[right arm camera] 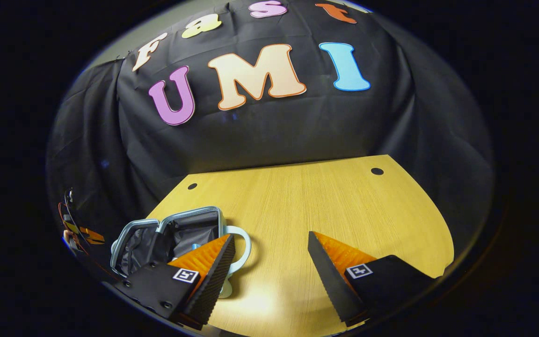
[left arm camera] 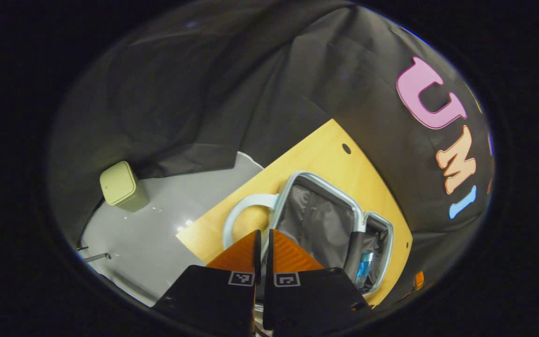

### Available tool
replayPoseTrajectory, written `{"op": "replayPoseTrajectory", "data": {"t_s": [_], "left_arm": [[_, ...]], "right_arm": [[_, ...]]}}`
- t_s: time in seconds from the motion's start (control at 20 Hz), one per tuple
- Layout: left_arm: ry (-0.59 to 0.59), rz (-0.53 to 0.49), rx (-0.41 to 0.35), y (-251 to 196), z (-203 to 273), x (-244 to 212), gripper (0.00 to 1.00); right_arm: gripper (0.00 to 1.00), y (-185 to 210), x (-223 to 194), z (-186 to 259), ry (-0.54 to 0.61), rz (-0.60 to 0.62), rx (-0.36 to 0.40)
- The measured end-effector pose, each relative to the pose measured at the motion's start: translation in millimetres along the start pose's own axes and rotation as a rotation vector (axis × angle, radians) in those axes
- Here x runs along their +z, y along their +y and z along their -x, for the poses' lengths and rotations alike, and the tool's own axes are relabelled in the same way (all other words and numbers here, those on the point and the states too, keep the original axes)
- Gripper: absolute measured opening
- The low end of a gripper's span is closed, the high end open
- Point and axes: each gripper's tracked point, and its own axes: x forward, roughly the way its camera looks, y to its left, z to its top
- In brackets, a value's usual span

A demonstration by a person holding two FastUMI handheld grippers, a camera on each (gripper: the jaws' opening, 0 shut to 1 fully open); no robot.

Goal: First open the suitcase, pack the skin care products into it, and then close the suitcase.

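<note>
Small pale-blue hard-shell suitcase with grey fabric lining (left arm camera: pixel 325 220), lid open, on left side of yellow wooden table (right arm camera: pixel 325 206). Left gripper (left arm camera: pixel 263 243): fingers pressed together, above suitcase. Right gripper (right arm camera: pixel 269 262): fingers spread. Grey floor (left arm camera: pixel 157 234); pale-green lidded bin (left arm camera: pixel 122 187) against black cloth wall (left arm camera: pixel 204 93).

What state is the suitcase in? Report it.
Open. The suitcase lies spread on the table, grey lining exposed, a blue item inside one half.

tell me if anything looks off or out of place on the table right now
Nothing looks spilled or damaged. The suitcase lies open on the wooden table with a blue item inside one half. The left claw is shut, the right claw open over bare tabletop.
</note>
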Motion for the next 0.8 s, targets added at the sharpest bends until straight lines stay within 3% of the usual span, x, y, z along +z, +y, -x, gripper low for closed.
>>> {"op": "replayPoseTrajectory", "data": {"t_s": [0.05,0.15,0.2,0.25,0.3,0.4,0.65,0.7,0.8], "left_arm": [[0.002,0.005,0.016,6,-1,-1,0.00],[0.014,0.026,0.015,12,-6,-4,0.01],[0.021,0.031,0.016,15,-8,-6,0.07],[0.029,0.032,0.023,20,-12,-9,0.04],[0.037,0.028,0.043,27,-14,-11,0.24],[0.053,0.008,0.088,39,-21,-19,0.31],[0.100,0.037,0.066,44,-44,-34,0.35],[0.112,0.049,0.058,44,-47,-37,0.35],[0.130,0.059,0.046,45,-54,-40,0.35]], "right_arm": [[0.94,0,-2,0,0.002,0.002,0.000],[0.98,2,-3,0,0.005,0.007,0.001],[0.98,2,-3,0,0.007,0.010,0.001],[0.94,3,-5,0,0.009,0.013,0.001],[0.94,3,-5,1,0.010,0.016,0.000],[0.98,3,-6,1,0.012,0.019,-0.003],[0.98,3,-10,4,0.018,0.025,-0.019],[0.94,3,-10,5,0.018,0.028,-0.021],[0.98,4,-11,6,0.021,0.032,-0.024]]}}
